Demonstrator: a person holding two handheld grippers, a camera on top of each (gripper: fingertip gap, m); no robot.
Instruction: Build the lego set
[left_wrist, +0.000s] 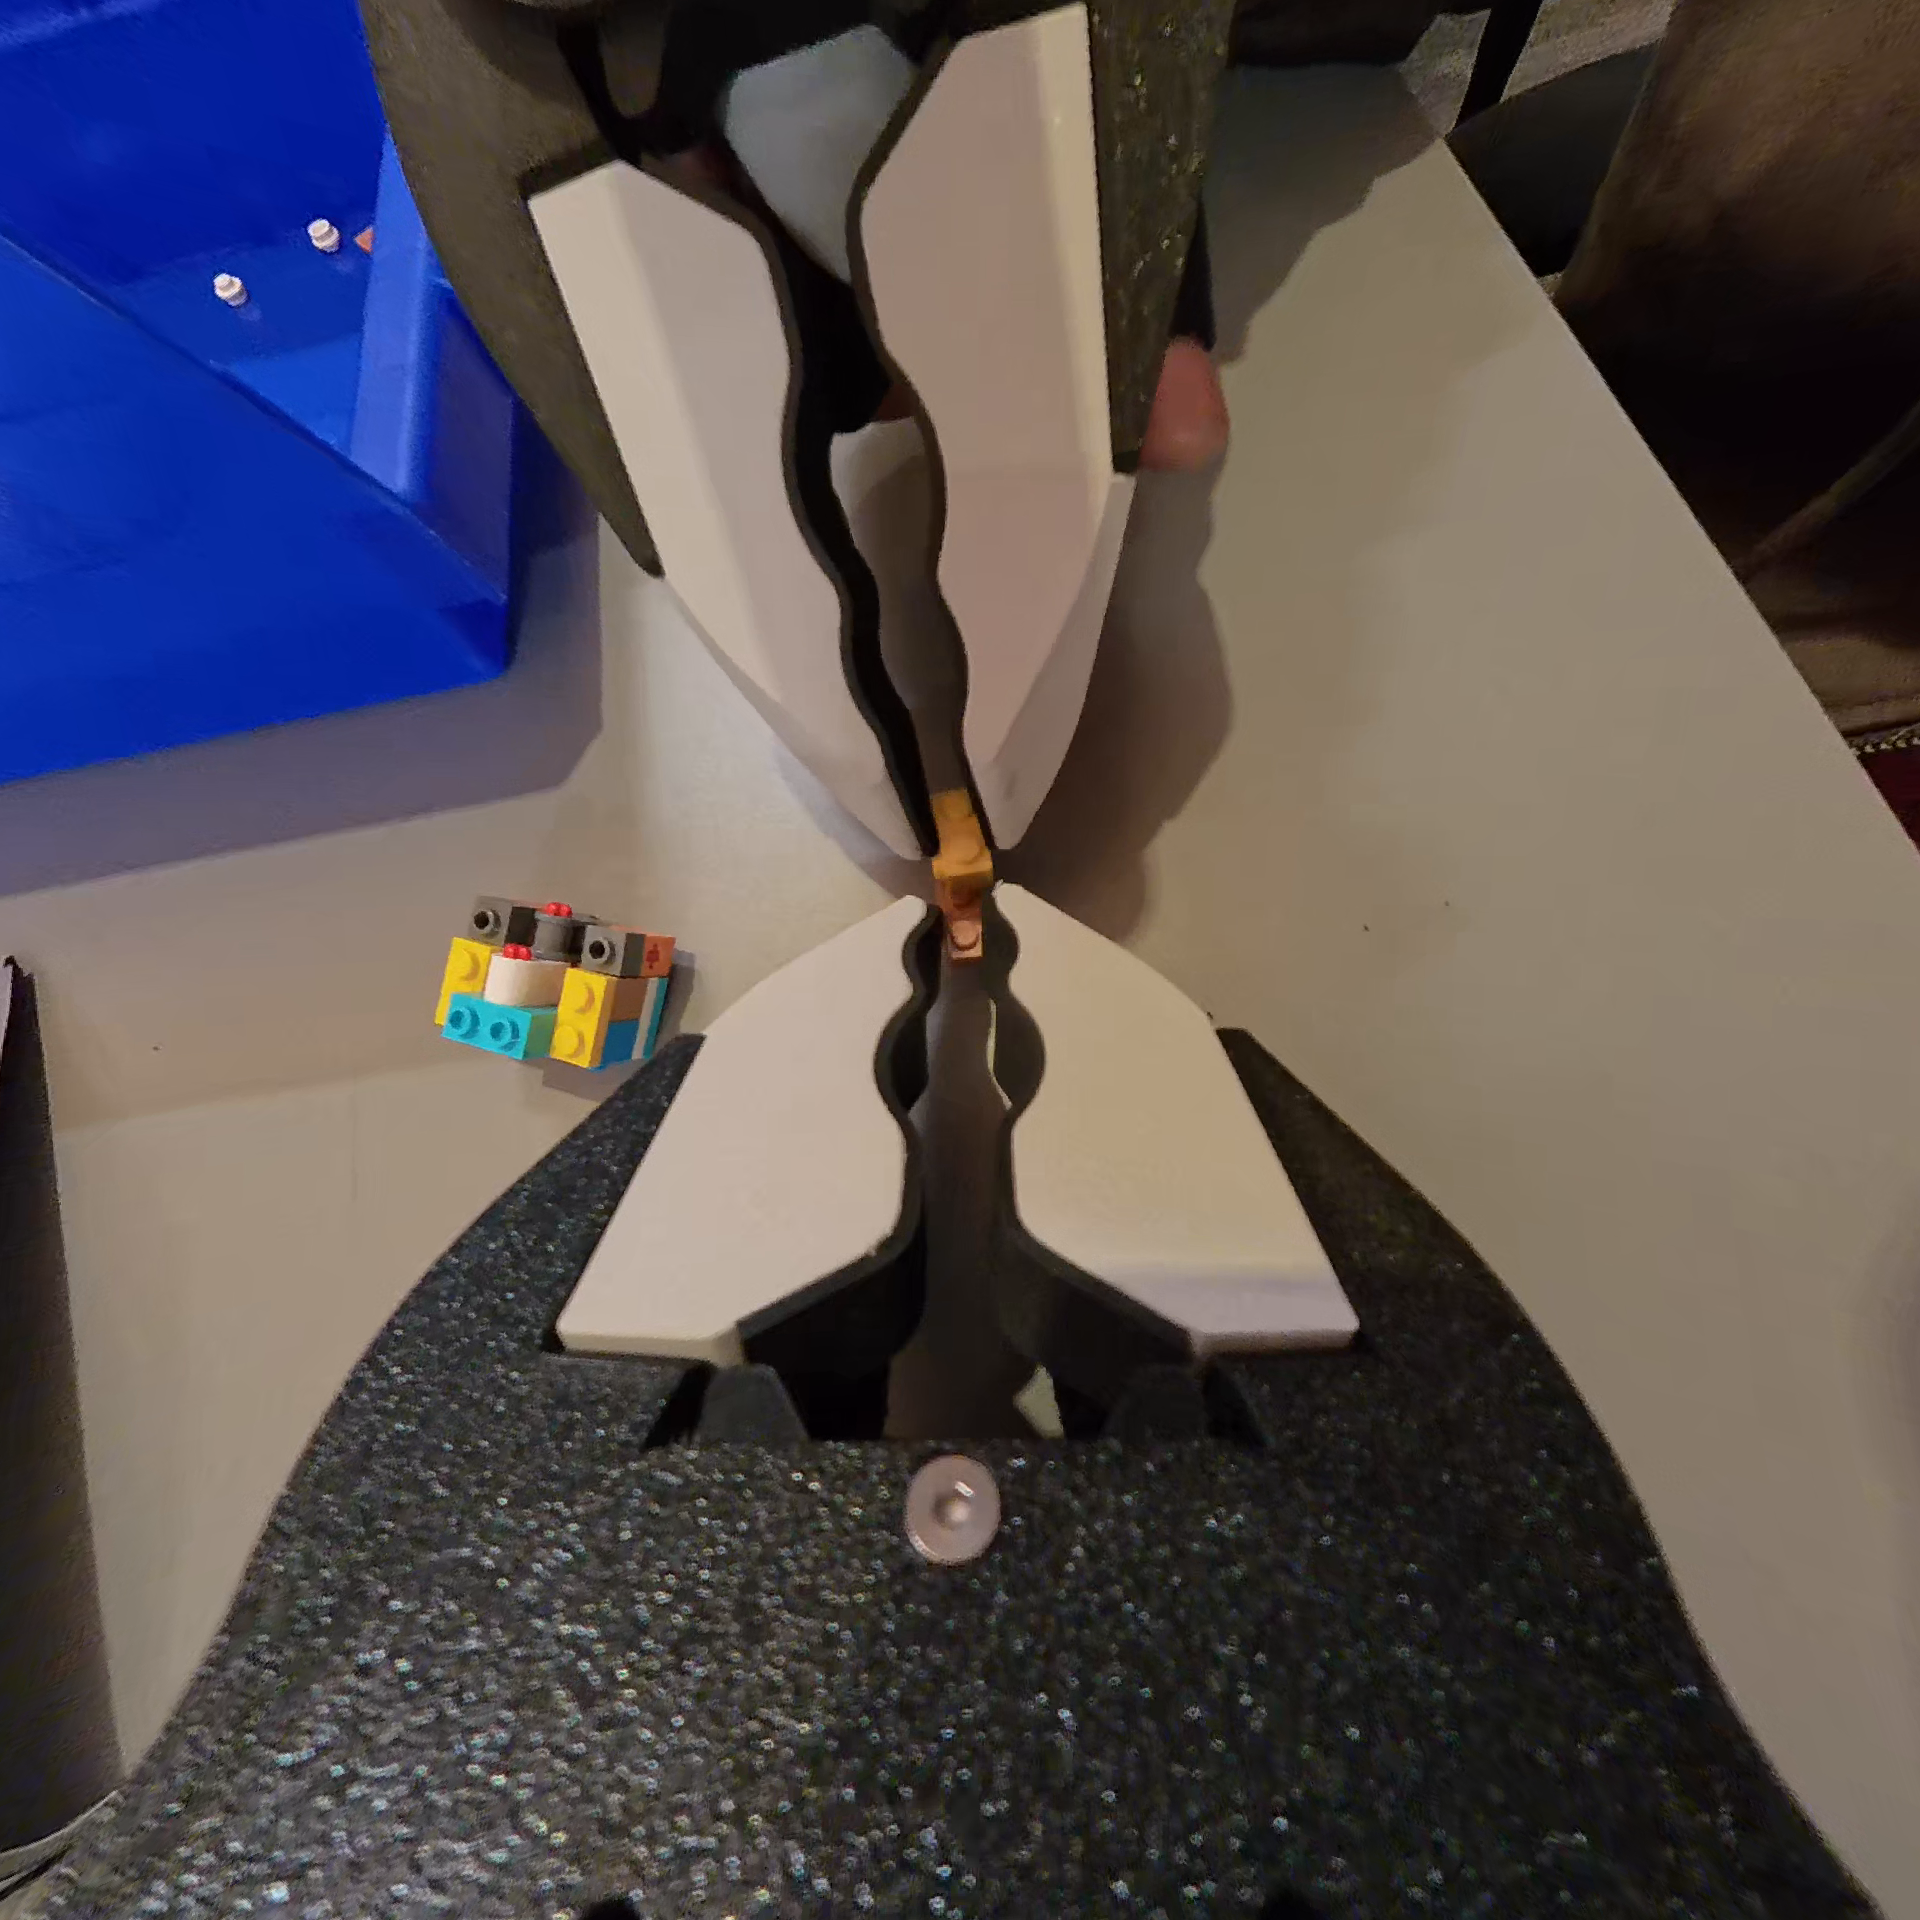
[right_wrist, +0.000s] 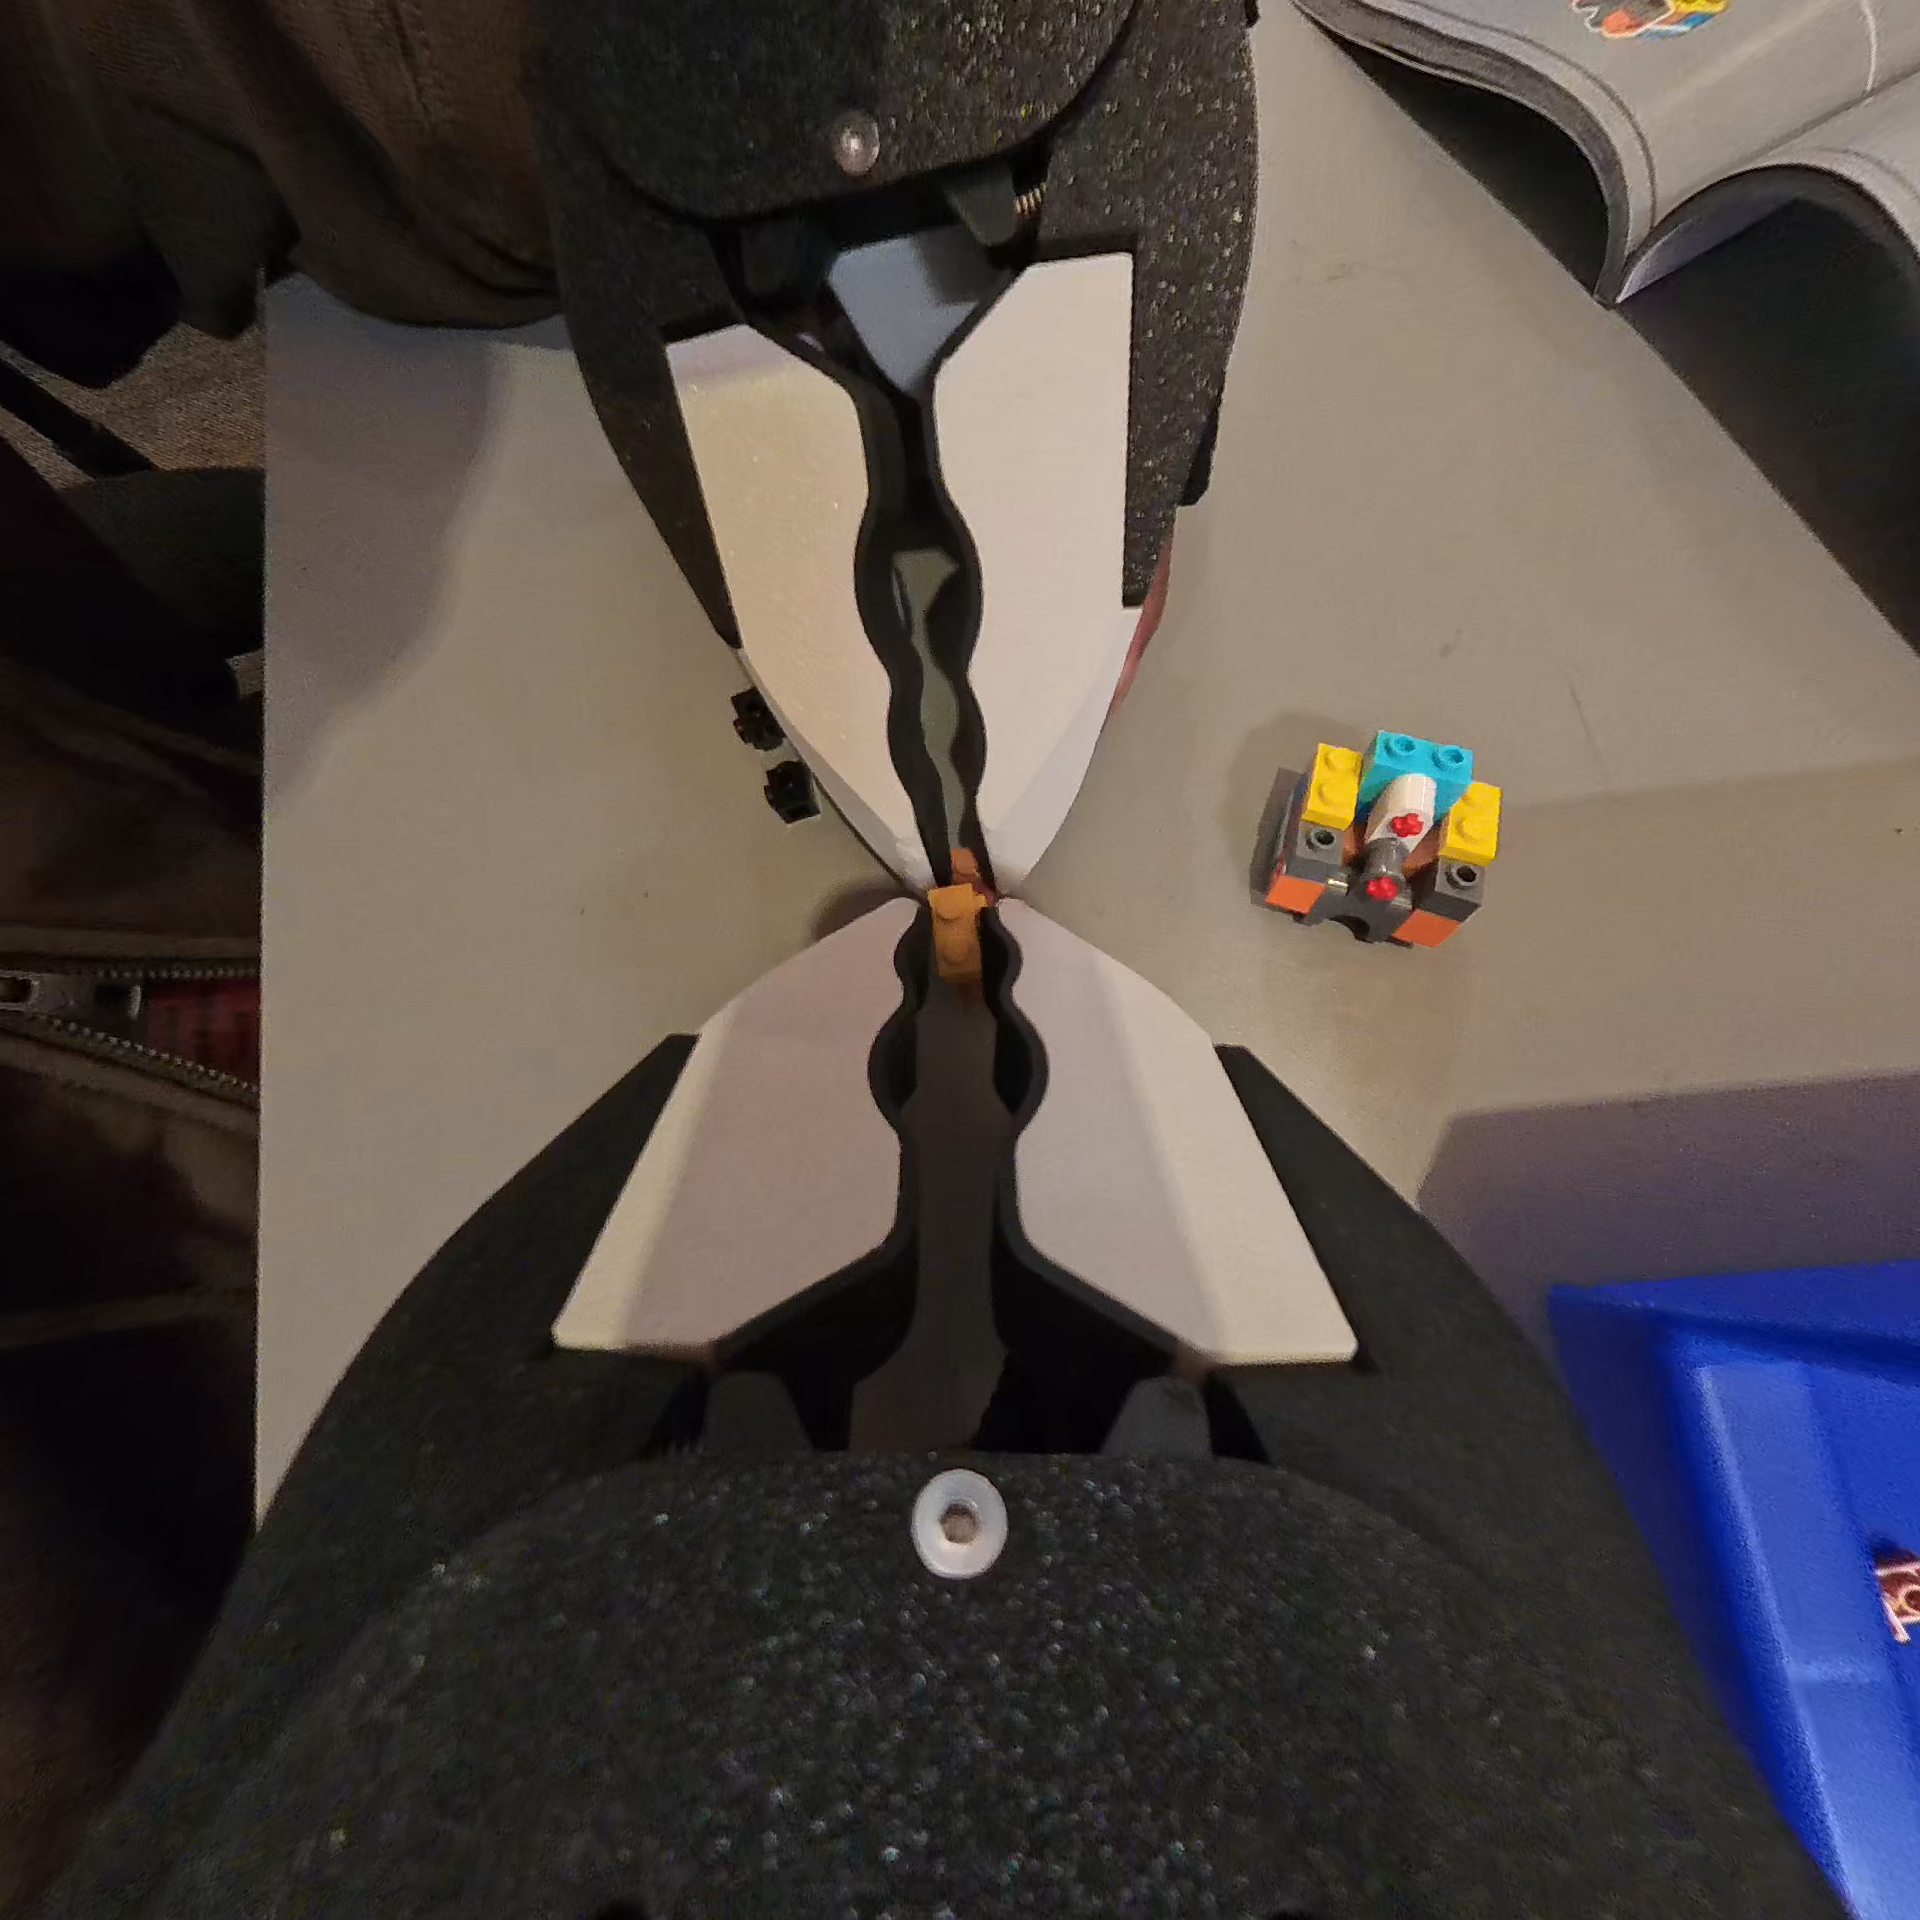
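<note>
My left gripper (left_wrist: 961, 925) is shut on a small brown piece (left_wrist: 963, 938). My right gripper (right_wrist: 951, 920) is shut on a small yellow-orange piece (right_wrist: 954, 940). The two grippers meet tip to tip above the white table (left_wrist: 1403, 831), and the two pieces touch end to end. In the left wrist view the right gripper (left_wrist: 956, 844) comes in from the top with the yellow-orange piece (left_wrist: 956, 847). In the right wrist view the left gripper (right_wrist: 964, 873) comes in from the top. The partly built model (left_wrist: 561, 987) of yellow, teal, grey and orange bricks sits on the table, also in the right wrist view (right_wrist: 1377, 842).
A blue bin (left_wrist: 208, 468) stands at the table's corner with two small white round pieces (left_wrist: 229, 289) inside; it also shows in the right wrist view (right_wrist: 1766, 1558). Two small black pieces (right_wrist: 769, 758) lie on the table. An open booklet (right_wrist: 1714, 125) lies at the edge. Left and right tips are no more than a few centimetres apart.
</note>
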